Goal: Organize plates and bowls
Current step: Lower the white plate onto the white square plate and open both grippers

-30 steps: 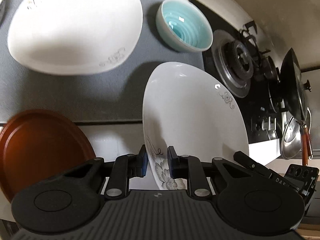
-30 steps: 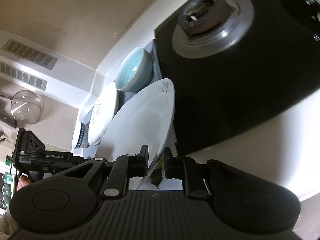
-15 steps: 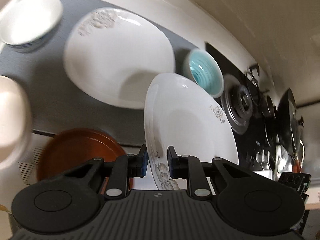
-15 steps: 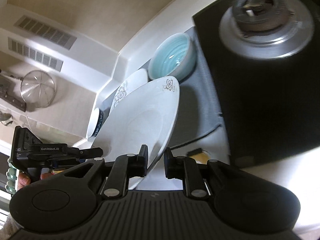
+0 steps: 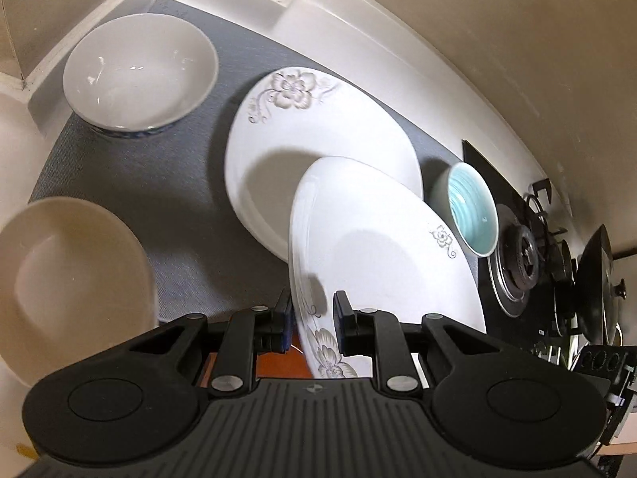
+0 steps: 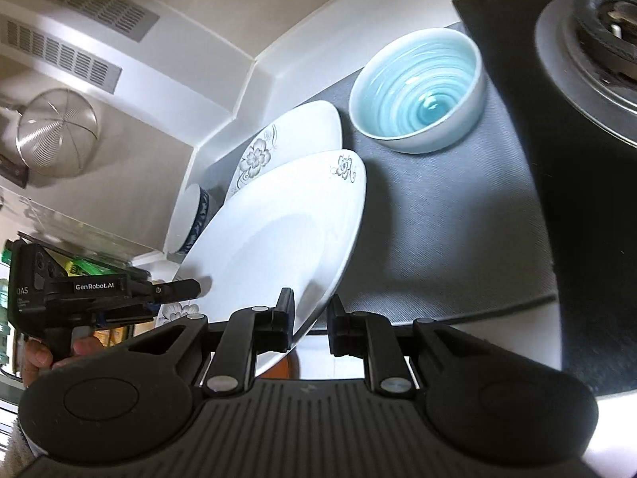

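Both grippers hold one white floral plate point(image 5: 378, 255) by opposite rims, tilted above the grey mat point(image 5: 131, 167). My left gripper point(image 5: 312, 314) is shut on its near edge; my right gripper point(image 6: 310, 314) is shut on the other edge, and the plate also shows in the right wrist view point(image 6: 278, 239). A matching floral plate point(image 5: 318, 127) lies on the mat just beyond and partly under the held one. A white bowl point(image 5: 139, 71) stands at the far left, a light blue bowl point(image 5: 473, 207) at the right, and a cream plate point(image 5: 67, 279) at the near left.
A black gas hob point(image 5: 521, 255) with burners lies right of the mat, with a dark pan lid point(image 5: 597, 283) beyond. A brown round board point(image 5: 278, 362) shows under the left gripper. White counter walls point(image 5: 326, 28) back the mat. A mesh strainer point(image 6: 55, 131) hangs at left.
Both grippers have carried the held plate left and toward the back, over the matching plate on the mat. The white bowl and cream plate have come into view; the brown board is mostly hidden.
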The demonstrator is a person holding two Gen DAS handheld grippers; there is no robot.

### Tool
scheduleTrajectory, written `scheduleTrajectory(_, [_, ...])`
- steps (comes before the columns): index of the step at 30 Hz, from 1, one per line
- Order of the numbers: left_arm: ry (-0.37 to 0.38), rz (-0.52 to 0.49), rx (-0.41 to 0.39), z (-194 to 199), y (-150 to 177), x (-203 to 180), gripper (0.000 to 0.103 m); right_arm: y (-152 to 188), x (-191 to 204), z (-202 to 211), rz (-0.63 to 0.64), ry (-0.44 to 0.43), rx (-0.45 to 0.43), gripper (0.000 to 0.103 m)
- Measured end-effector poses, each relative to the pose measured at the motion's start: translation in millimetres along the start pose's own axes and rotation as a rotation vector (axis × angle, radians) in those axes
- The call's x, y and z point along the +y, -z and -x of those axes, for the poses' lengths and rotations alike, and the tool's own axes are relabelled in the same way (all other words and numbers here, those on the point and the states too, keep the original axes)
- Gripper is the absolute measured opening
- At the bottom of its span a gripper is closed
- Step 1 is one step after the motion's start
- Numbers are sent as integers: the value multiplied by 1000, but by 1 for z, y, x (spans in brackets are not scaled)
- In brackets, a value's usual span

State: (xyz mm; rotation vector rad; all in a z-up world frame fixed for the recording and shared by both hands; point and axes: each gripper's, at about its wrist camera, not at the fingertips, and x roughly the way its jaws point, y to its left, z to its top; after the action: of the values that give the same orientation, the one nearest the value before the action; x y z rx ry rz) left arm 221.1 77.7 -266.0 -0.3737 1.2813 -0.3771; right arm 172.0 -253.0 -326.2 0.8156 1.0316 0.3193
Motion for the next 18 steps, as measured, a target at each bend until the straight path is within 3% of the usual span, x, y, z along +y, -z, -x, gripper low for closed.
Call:
scheduleTrajectory(10, [4, -6, 32, -14, -33, 26, 21, -18, 24, -31, 28, 86, 13, 17])
scheduleTrajectory(18, [-11, -47, 71, -31, -56, 35, 21, -31, 34, -57, 1, 170, -29, 17])
